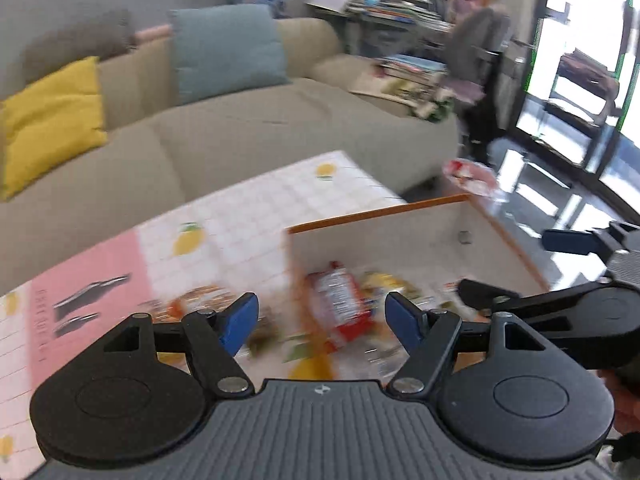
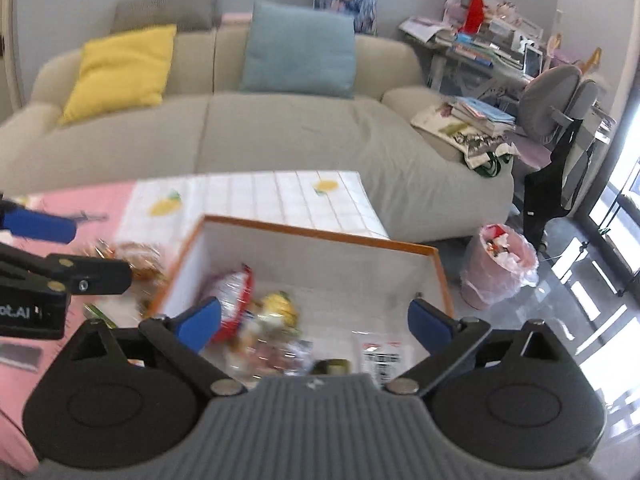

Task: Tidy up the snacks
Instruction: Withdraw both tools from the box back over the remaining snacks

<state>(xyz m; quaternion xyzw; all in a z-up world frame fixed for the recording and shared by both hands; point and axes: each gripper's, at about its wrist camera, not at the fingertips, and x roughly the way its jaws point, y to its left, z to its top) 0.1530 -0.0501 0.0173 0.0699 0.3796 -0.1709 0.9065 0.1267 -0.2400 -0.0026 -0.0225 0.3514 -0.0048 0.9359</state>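
Both grippers, left point(image 1: 320, 322) and right point(image 2: 314, 326), hover wide-fingered and empty above the orange-rimmed box point(image 2: 312, 233); loose packets point(image 2: 138, 258) beside it want a centred, gentle pinch.

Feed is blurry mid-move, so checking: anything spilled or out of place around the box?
Some snacks lie loose on the table left of the box, not inside with the rest. Nothing looks spilled or damaged, though blur hides detail. Both the left gripper and right gripper are open and empty.
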